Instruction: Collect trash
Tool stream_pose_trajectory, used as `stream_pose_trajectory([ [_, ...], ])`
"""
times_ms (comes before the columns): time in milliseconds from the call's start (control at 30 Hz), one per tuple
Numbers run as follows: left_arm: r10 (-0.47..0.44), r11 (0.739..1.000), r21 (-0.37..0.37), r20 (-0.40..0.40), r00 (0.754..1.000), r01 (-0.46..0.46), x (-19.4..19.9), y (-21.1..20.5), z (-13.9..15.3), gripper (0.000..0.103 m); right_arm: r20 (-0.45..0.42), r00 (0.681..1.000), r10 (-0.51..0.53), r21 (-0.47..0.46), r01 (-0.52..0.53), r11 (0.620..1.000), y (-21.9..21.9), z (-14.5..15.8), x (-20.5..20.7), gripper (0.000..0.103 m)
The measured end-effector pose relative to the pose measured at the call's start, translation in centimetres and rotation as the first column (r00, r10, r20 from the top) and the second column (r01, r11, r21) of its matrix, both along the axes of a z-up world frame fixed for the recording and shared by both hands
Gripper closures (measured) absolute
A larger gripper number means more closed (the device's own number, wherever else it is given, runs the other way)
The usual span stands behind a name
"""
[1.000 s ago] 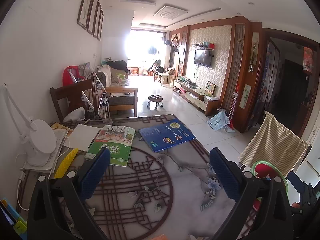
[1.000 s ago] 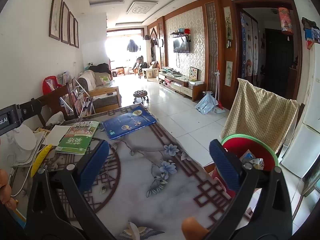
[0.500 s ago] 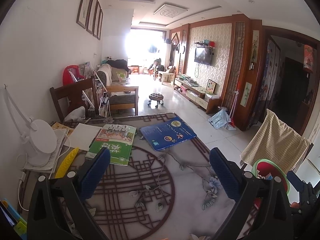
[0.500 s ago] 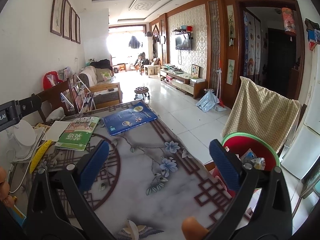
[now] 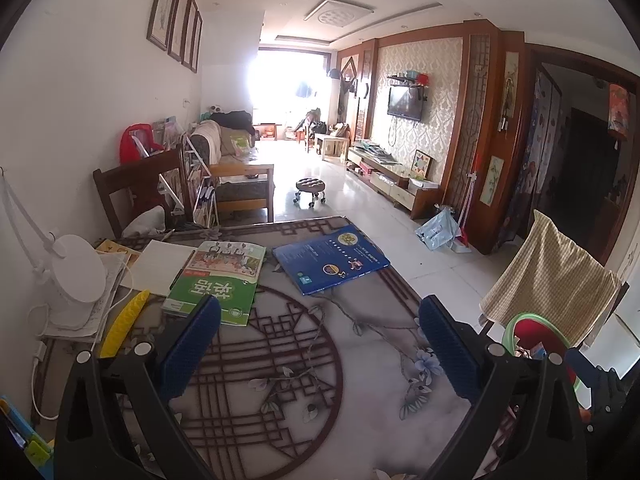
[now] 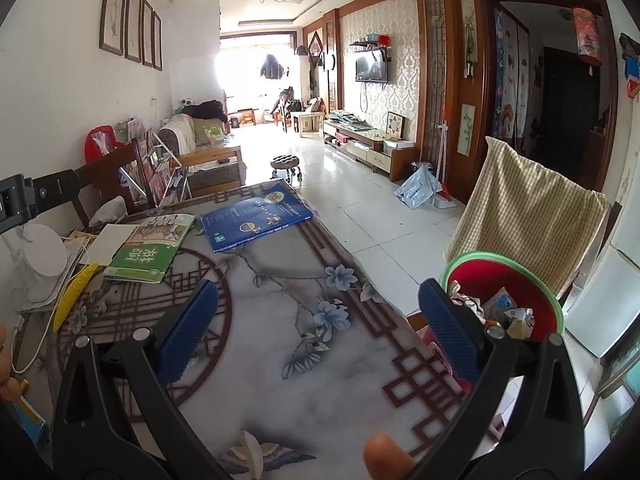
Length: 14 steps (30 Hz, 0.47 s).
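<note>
Right now both tongs hang over the patterned table [image 6: 280, 280] with their blue-padded jaws spread wide and nothing between them. The left gripper [image 5: 320, 342] sits above the dark round lattice figure printed on the tabletop, and the right gripper [image 6: 318, 330] is over the pale stretch with the blue flowers, nearer the table's right edge.

The trash is in a red bin [image 6: 504, 280] with a green rim, standing off the table's right edge, just beside and partly behind the right gripper's right finger [image 6: 448, 328]. Inside it lie crumpled wrappers [image 6: 466, 300] and small creased cartons [image 6: 520, 318], heaped against the near wall. In the left wrist view the same bin [image 5: 532, 330] shows to the right of that gripper's right finger, well apart from its left one.

Behind the bin a checked cloth [image 6: 528, 220] hangs over a chair back. Farther up the table lie a green book [image 5: 216, 284] and a blue book [image 5: 330, 258], side by side, with a white sheet [image 5: 160, 266] to their left, a yellow strip [image 5: 124, 322] and a white desk lamp [image 5: 76, 276] near the wall. A fingertip [image 6: 384, 454] shows at the bottom edge of the right wrist view.
</note>
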<state>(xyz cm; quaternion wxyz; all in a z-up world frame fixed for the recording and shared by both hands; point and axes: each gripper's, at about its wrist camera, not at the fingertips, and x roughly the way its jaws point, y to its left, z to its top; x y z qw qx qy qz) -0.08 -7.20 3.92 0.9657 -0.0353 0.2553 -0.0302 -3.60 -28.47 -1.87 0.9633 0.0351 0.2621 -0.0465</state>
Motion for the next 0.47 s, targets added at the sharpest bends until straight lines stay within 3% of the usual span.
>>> stream_pose_trajectory([
  [200,0.019,1.000,0.021,-0.015,1.000,-0.018,0.8,-0.9,-0.5,0.008,-0.076,0.995,0.066,-0.005,-0.066,0.998,-0.8,-2.5,2.4,0.004],
  [333,0.091,0.994,0.056,-0.050,0.995,-0.089,1.6,-0.9,-1.9,0.008,-0.173,0.973,0.155,-0.023,-0.162,0.987,-1.1,-6.8,5.9,0.004],
  [467,0.158,0.987,0.053,-0.130,0.979,-0.152,1.4,-0.1,-4.2,0.008,-0.296,0.922,0.249,0.015,-0.257,0.966,-1.4,-13.0,10.6,0.004],
])
